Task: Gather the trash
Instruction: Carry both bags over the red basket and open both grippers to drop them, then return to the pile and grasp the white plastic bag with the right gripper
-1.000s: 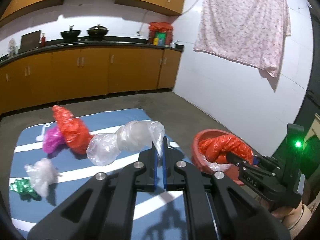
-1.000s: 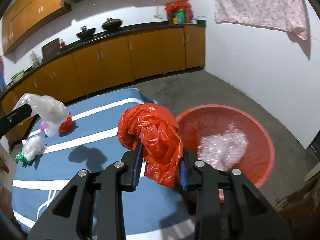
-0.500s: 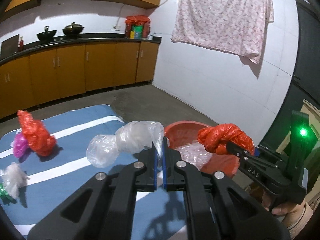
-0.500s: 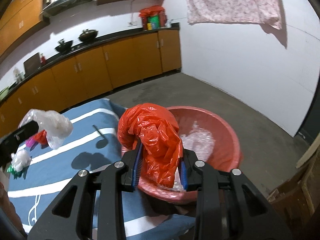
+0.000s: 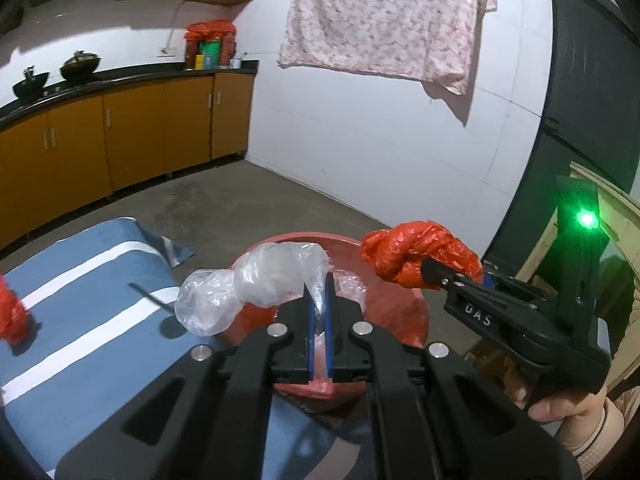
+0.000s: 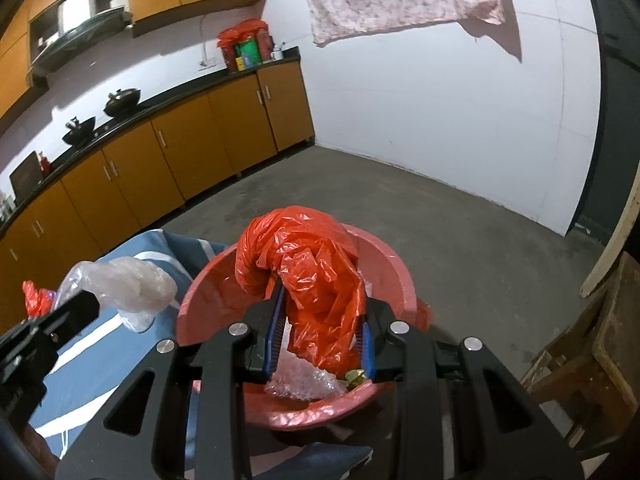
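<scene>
Both hands are carrying trash over the red basin (image 6: 192,292). The left hand-held gripper (image 5: 319,308) is pinching fully closed on a thin flap of the clear plastic bag (image 5: 256,284), the rest puffing out sideways over the basin's near rim. The right hand-held gripper (image 6: 322,334) is clamping partway closed on the bunched red plastic bag (image 6: 308,264), hanging above the bubble wrap (image 6: 300,380) already inside. Both bags are looking light, soft, crinkly and slippery; film is squashing flat under the pads, so gripping a gathered knot or fold is seeming safest. More red trash (image 5: 12,316) is lying on the striped blue cloth (image 5: 92,352).
</scene>
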`<state>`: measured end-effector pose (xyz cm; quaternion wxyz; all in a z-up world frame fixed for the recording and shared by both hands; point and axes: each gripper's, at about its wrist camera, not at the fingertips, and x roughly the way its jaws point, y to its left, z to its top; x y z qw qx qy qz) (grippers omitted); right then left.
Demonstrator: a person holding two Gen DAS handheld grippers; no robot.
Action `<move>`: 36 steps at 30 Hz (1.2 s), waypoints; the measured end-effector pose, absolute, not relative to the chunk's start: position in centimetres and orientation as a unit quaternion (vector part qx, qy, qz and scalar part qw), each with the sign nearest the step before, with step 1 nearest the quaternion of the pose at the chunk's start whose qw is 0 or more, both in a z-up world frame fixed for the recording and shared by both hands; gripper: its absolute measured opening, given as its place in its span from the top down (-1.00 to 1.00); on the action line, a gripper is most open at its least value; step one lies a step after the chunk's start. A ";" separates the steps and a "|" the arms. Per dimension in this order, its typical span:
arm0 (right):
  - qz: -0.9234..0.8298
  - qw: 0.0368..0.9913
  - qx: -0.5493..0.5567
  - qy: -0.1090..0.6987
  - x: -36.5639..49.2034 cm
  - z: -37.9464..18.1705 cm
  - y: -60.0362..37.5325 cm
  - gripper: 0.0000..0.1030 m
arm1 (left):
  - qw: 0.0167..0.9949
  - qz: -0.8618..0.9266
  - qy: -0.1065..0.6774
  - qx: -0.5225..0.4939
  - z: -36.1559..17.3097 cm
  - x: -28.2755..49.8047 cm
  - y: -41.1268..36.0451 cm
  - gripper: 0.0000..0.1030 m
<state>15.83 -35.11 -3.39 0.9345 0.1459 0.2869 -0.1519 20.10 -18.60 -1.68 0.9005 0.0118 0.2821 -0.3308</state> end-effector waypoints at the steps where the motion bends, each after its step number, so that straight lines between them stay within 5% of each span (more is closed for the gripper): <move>1: -0.153 0.934 0.148 0.287 16.0 -3.5 -35.3 0.39 | 0.899 -0.334 0.283 0.013 -2.0 20.2 -18.9 0.90; 13: -0.128 0.934 0.177 0.284 17.6 -4.7 -37.0 0.34 | 0.883 -0.351 0.313 0.013 -4.7 22.9 -22.3 0.81; 17: -0.116 0.935 0.178 0.285 17.8 -5.0 -37.2 0.09 | 0.882 -0.340 0.325 0.002 -5.5 23.8 -21.6 0.25; 22: -0.120 0.931 0.187 0.288 16.9 -5.5 -37.3 -0.09 | 0.886 -0.318 0.338 -0.006 -6.2 24.4 -19.6 0.17; 30: -0.133 0.932 0.173 0.288 15.6 -5.1 -36.0 -0.51 | 0.911 -0.251 0.326 -0.014 -5.7 23.1 -13.7 -0.46; 36: -0.112 0.939 0.160 0.285 15.4 -4.3 -32.8 -0.68 | 0.935 -0.179 0.305 -0.004 -5.3 19.7 -7.7 -0.75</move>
